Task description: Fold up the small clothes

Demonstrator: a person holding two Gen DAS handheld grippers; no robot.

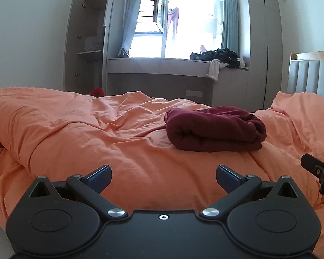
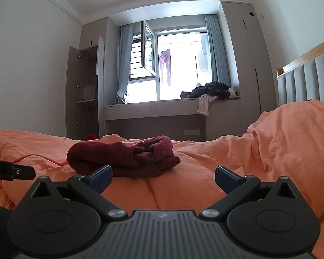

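A dark red garment lies folded into a thick bundle on the orange bedspread. In the right wrist view the same garment sits just ahead and left of centre, its loose end bunched on top. My left gripper hovers low over the bedspread, short of the bundle and to its left, open with nothing between its blue-padded fingers. My right gripper is also open and empty, close in front of the bundle. Part of the right gripper shows at the left view's right edge.
The orange bedspread is rumpled, with a raised mound on the right by the padded headboard. A window bench beyond the bed holds a pile of dark and white clothes. An open wardrobe stands at left.
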